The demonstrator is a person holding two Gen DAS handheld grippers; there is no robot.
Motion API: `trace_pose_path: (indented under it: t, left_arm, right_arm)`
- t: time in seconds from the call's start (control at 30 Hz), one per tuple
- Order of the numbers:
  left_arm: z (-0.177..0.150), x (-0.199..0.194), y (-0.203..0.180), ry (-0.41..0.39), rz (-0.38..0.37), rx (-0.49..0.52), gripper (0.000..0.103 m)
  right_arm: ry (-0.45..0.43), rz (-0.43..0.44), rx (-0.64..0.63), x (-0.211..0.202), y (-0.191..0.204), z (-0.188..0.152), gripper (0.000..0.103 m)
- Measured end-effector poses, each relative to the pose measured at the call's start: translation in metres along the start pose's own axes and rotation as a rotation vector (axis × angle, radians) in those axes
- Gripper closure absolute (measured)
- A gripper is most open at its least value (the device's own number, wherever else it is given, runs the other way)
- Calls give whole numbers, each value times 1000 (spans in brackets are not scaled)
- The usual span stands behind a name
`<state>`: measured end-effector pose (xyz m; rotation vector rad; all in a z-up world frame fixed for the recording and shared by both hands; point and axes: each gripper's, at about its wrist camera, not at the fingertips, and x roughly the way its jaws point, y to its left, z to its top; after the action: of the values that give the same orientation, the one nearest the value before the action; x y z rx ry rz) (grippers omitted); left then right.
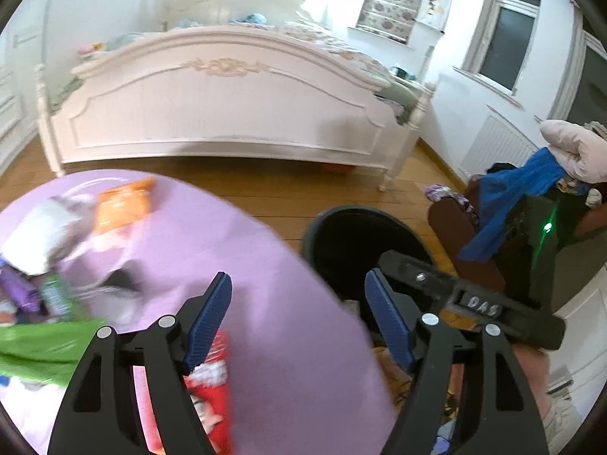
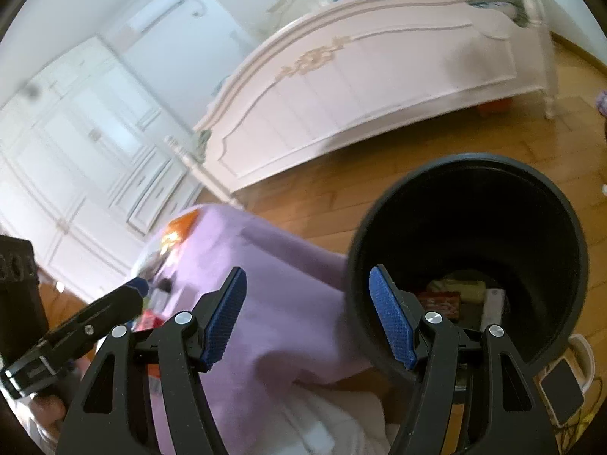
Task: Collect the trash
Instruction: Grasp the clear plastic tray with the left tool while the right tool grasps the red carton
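bin: (image 2: 470,265) black, round, open-topped, standing on the floor just beside the purple table; rigid, and it needs no holding. A few wrappers already lie at its bottom.
table: (image 1: 265,265) covered in soft purple cloth that drapes toward the bin's rim; a grab that goes too deep would likely snag the cloth.
green bag: (image 1: 41,345) on the table's far side from the bin; looks like a thin, light, crinkly film. Pinch a loose fold.
orange packet: (image 1: 121,208) farther across the table from the bin; light, slippery foil, probably best taken by a crimped end.
red wrapper: (image 1: 212,379) on the table, nearest the bin, under the left finger; flat and limp, so I would catch an edge.
left gripper: (image 1: 299,318) jaws wide apart, nothing between them, over the table edge by the bin.
right gripper: (image 2: 307,314) jaws wide apart and empty, at the bin's rim.
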<state>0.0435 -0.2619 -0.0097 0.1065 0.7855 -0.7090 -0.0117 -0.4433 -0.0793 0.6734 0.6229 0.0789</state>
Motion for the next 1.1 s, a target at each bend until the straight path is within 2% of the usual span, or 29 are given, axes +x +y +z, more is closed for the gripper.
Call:
trace_pose_path:
  t: [0.1,0.2,0.23,0.3,0.33,0.43,0.5,0.67,0.83,0.9,1.03,1.1]
  left_arm:
    - [-8,-16,17,-9,44,-8,30]
    - [-19,-37,36,-24,102,-9,29]
    - [-22,-43,41,-29,119,-6,27]
    - [-31,-59,54,-50,187,9,15]
    - [-35,-67,61,-65,219,16,15]
    - [-47,-91,84,-82,290,19,15]
    - [-56,-102,97,-81,316,20,15]
    - [-80,-118,131,-35,368,61,15]
    - [-92,-116,150,21,355,107,15]
    - [-93,-111,152,34,354,145,11]
    - [-95,-103,150,55,311,181,11]
    - [-98,-98,148,82,286,182,11]
  right_arm:
    - [31,40,-52,5,26,-1,28]
    - [72,71,-104,12,53,-4,27]
    - [88,82,-121,15,62,-6,25]
    - [121,103,-153,19,78,-10,22]
    - [141,107,-174,22,87,-12,22]
    - [195,99,-244,33,116,-22,21]
    - [229,88,-289,39,133,-31,16]
    - [298,62,-378,55,162,-54,16]
    - [336,24,-448,70,182,-72,16]
    - [337,-9,-486,75,189,-77,16]
    - [317,-35,-522,81,193,-78,16]
    - [307,-57,-531,81,190,-76,23]
